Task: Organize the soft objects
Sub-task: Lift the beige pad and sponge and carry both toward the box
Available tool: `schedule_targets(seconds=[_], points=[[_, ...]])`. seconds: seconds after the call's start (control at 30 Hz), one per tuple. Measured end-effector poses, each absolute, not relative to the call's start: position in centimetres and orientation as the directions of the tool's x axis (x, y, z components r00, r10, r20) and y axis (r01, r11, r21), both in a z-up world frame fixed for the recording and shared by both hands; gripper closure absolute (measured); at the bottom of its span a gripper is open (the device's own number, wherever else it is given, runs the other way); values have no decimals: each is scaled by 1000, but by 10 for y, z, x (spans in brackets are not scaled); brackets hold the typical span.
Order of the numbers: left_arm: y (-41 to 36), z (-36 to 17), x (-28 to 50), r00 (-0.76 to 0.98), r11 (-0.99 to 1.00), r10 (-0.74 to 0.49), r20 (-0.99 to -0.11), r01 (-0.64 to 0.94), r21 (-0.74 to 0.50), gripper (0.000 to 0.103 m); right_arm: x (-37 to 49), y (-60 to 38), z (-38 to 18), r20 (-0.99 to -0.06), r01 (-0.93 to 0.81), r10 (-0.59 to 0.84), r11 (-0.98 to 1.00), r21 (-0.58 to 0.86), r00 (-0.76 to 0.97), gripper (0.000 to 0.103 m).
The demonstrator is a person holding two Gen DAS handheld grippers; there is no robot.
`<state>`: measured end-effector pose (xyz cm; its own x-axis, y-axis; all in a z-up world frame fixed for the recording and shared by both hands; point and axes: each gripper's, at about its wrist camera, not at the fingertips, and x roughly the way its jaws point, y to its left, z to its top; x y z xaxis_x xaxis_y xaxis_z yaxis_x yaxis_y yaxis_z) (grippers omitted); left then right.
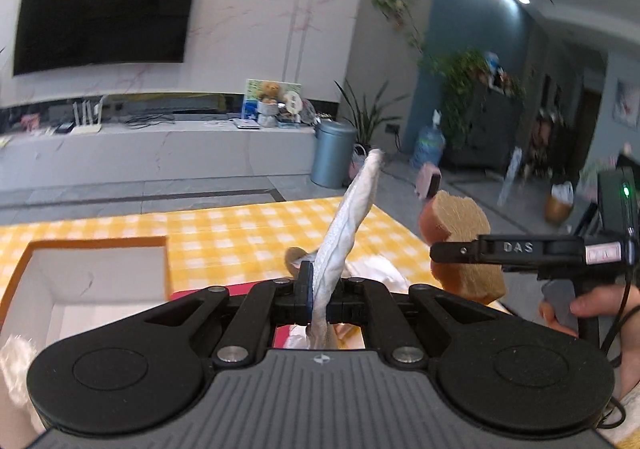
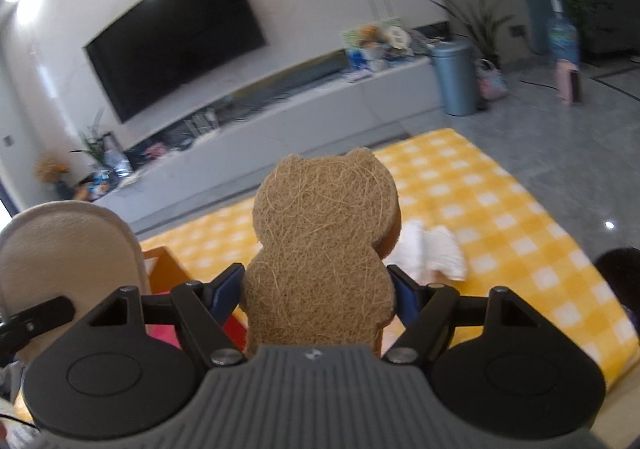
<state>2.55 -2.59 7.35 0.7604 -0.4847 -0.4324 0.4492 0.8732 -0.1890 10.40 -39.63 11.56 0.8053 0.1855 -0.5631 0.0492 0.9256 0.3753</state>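
Bear-shaped sponge (image 2: pixel 320 249) over yellow-checked cloth (image 2: pixel 500 209)

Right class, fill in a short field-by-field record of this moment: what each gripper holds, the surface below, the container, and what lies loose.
left gripper: jaws shut on a flat white padded fabric piece, seen edge-on here
right gripper: jaws shut on a brown bear-shaped fibre sponge
surface: yellow-and-white checked cloth
container: open orange-rimmed white box, at the left of the cloth
loose item: crumpled white cloth lying on the checked cloth
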Motion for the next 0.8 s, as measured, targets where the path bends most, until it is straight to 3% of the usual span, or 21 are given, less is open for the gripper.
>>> schedule_targets(seconds=[0.4, 0.6, 0.8], points=[[72, 81, 24, 851, 896, -397, -343, 279, -345, 97, 113, -318, 129, -471, -228, 480, 838, 495, 740, 29], [101, 70, 23, 874, 899, -349, -339, 209, -386, 97, 120, -258, 126, -469, -347, 615, 768, 539, 634, 29], [136, 58, 24, 883, 869, -337, -326, 159, -469, 97, 128, -196, 111, -530, -385, 649, 756, 529, 546, 29]])
